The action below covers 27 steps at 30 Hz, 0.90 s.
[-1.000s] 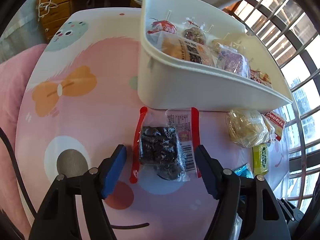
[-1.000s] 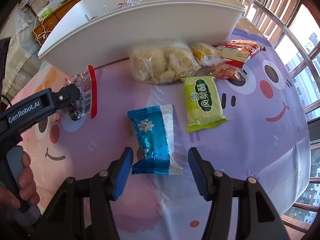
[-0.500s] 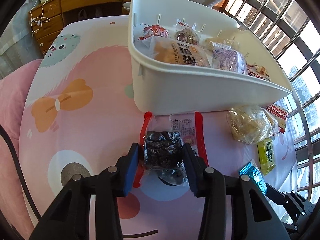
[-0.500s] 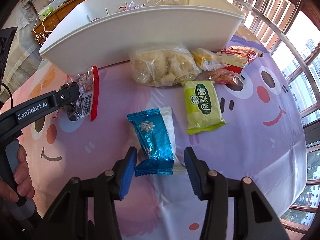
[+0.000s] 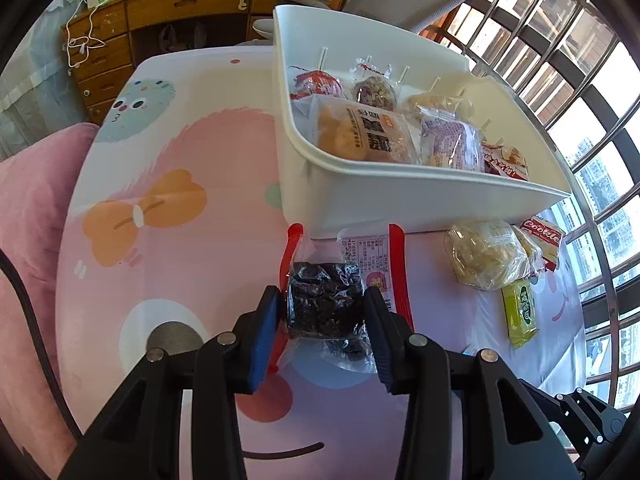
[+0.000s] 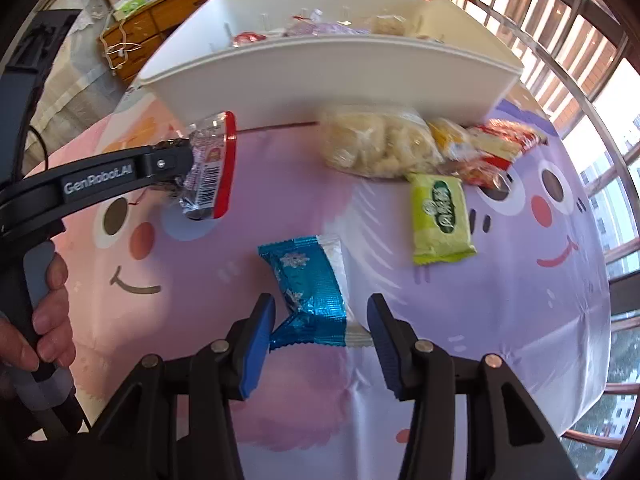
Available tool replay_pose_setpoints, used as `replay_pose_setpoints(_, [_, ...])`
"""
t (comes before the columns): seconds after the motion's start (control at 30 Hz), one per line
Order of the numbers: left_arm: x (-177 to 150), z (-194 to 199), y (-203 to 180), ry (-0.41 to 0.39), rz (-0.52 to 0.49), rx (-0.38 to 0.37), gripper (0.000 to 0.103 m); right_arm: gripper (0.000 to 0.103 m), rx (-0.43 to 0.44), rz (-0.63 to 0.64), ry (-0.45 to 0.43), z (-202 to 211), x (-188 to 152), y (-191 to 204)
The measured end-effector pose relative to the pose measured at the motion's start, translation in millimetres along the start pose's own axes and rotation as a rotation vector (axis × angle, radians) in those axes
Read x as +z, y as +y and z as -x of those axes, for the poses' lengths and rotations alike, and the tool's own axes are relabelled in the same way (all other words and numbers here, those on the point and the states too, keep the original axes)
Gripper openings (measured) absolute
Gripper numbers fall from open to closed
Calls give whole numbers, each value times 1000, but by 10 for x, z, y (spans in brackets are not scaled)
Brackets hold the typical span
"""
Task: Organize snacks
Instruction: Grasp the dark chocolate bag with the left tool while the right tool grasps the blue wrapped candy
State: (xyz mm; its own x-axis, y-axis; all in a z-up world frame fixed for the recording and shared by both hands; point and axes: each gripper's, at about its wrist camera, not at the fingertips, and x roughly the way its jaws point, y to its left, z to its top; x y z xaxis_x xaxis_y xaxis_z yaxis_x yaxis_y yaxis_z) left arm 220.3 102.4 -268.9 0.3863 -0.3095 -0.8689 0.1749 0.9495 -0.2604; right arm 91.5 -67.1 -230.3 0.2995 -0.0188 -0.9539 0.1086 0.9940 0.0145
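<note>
Left gripper (image 5: pixel 323 312) clamps the dark pack (image 5: pixel 325 300) at lower centre — right gripper (image 6: pixel 321 322) spread wide around the blue pack (image 6: pixel 308 284).

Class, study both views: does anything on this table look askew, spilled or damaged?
Nothing is spilled or torn. The dark snack pack is crumpled only because the left gripper squeezes it. Loose packets, like the blue one, simply lie outside the white bin.

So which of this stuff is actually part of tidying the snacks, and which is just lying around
Part of the job:
white bin
dark snack pack, in the left hand-held gripper
blue wrapper, between the right hand-held gripper fingers
green packet
clear bag

Just lying about:
wooden drawers
pink cushion
</note>
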Motion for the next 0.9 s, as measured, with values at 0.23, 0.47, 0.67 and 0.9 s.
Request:
replay_pose_setpoints(0.23, [-37, 357, 74, -44, -23, -10, 41, 48, 78, 56, -36, 114, 76, 143])
replay_pose_setpoints(0.47, [-30, 743, 105, -76, -57, 2, 41, 48, 151, 99, -70, 268, 276, 272])
replay_pose_setpoints(0.67, [76, 1030, 81, -112, -66, -9, 41, 48, 196, 117, -123, 438, 525, 318])
replay_pose_setpoints(0.9, [341, 1302, -24, -168, -147, -10, 41, 48, 205, 132, -213, 649, 834, 291])
